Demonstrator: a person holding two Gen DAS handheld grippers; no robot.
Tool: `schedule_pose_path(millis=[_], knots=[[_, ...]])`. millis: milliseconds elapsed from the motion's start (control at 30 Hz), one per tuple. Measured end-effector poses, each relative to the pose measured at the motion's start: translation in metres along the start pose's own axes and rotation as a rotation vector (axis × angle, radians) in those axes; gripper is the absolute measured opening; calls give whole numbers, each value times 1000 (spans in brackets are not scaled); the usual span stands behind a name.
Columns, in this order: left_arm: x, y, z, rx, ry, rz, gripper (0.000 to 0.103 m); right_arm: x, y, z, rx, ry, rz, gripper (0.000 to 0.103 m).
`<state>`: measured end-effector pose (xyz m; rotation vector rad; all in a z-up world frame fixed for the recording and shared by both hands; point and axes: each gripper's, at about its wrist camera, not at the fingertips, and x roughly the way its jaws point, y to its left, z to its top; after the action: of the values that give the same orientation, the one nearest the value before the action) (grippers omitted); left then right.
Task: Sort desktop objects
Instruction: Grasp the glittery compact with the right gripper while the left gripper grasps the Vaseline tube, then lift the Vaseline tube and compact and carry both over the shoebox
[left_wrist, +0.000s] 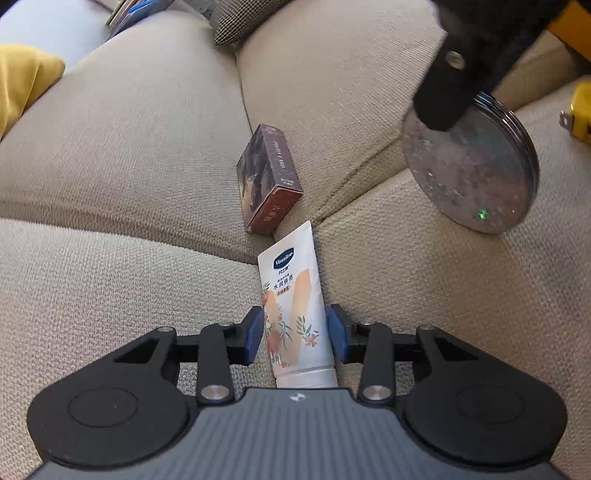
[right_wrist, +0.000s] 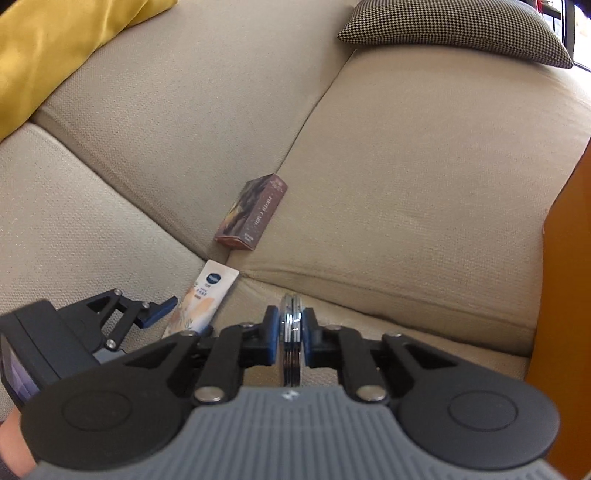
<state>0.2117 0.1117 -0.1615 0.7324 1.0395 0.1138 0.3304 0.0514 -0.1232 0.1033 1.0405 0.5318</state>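
Sorting looks barely begun: nothing visibly put away yet. Left gripper (left_wrist: 295, 334) angles down over tube (left_wrist: 295, 306), which lies in the sofa (left_wrist: 129, 147) seam; pads flank it, apparently just off its sides. Box (left_wrist: 267, 177) rests beyond, untouched. Right gripper (right_wrist: 291, 328) is clamped edge-on around disc (right_wrist: 291, 332), lifted clear.

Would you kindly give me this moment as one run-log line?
left gripper: around hand cream tube, pads at its sides | right gripper: shut on round compact, lifted | brown box: on sofa
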Motion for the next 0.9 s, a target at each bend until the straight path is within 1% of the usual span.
schedule_pose_path(millis=[67, 100, 233, 333, 400, 433, 467, 500, 533, 567, 600, 733, 900], knots=[[2, -3, 4, 45, 13, 15, 50, 5, 0, 0, 2, 1, -3, 14], [3, -2, 6, 52, 21, 16, 51, 8, -1, 1, 8, 9, -3, 14], [7, 3, 12, 44, 37, 10, 51, 21, -1, 0, 27, 49, -9, 14], [11, 4, 17, 38, 26, 23, 49, 27, -1, -4, 47, 50, -9, 14], [10, 7, 17, 23, 24, 15, 46, 25, -2, -5, 58, 45, -6, 14], [12, 11, 11, 9, 21, 8, 45, 24, -1, -5, 57, 42, -5, 14], [13, 15, 14, -3, 14, -2, 43, 21, 0, -5, 52, 40, -9, 14], [10, 18, 13, -17, 4, -18, 36, 19, 1, -5, 47, 37, -14, 14], [7, 22, 13, -38, -3, -44, 31, 16, 1, -6, 44, 34, -15, 14], [4, 27, 13, -75, -9, -77, 26, 13, 0, -6, 44, 34, -16, 14], [2, 33, 12, -116, -3, -100, 24, 9, -1, -7, 41, 33, -17, 14], [-8, 53, 1, -241, -12, -159, 23, -8, -5, -12, 22, 22, -32, 14], [-35, 71, -13, -321, -43, -222, 22, -26, -5, -24, 21, 22, -25, 14]])
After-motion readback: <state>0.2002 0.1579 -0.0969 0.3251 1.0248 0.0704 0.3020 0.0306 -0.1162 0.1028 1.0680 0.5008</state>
